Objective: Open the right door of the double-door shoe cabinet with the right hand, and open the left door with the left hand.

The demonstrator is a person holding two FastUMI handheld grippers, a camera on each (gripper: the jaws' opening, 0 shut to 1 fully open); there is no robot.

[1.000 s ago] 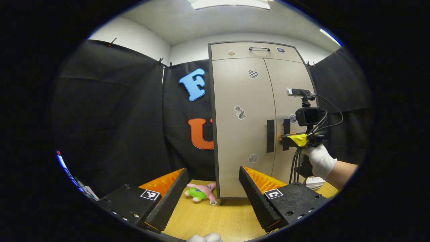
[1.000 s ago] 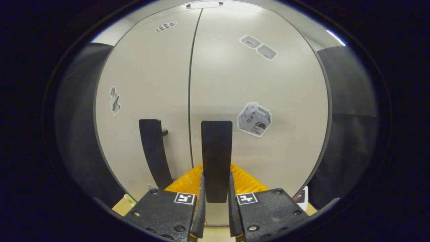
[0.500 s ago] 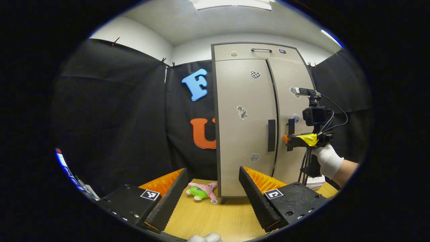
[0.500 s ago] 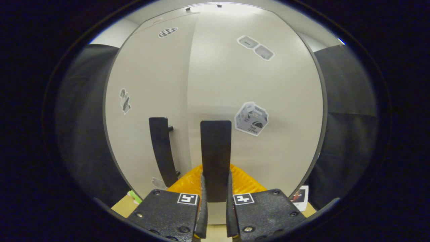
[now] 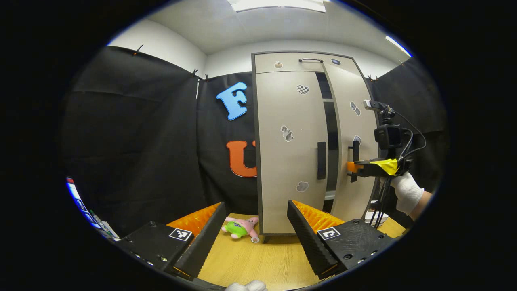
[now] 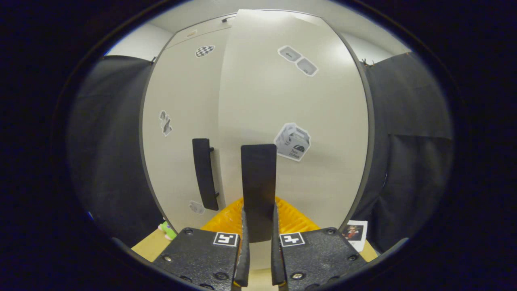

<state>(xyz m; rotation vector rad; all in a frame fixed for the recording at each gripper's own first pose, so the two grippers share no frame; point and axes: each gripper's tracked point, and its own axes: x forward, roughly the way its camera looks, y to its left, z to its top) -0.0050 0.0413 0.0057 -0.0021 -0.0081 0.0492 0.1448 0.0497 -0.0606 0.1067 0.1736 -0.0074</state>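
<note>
Shoe cabinet (image 5: 291,161), double-door, pale grey with dark edging, standing upright on the wooden counter (image 5: 258,258) ahead of the left gripper (image 5: 254,238).

Right door (image 6: 299,121): swung partly out from the cabinet front, with a dark gap between it and the left door in the left gripper view. Stickers on its face. Its black vertical handle (image 6: 259,190) stands between the fingers of the right gripper (image 6: 258,258), whose jaws are closed to a narrow slot with both fingers pressing on the handle. In the left gripper view the right gripper (image 5: 355,169) sits ahead and to the right, at the door's handle, carried by a gloved hand (image 5: 406,192).

Left door (image 5: 291,153): flush with the cabinet frame, closed. Stickers on its face. Its black handle (image 5: 321,160) sits near the inner edge, ahead of the left gripper and well apart from it.

Left gripper: jaws spread wide, holding nothing, low over the counter.

Plush toy (image 5: 241,227), pink and green: lying on the counter by the cabinet's lower left corner, ahead between the left gripper's fingers.

Card (image 6: 354,234) with a small portrait: on the counter to the lower right of the right gripper, beside the open door's foot.
</note>
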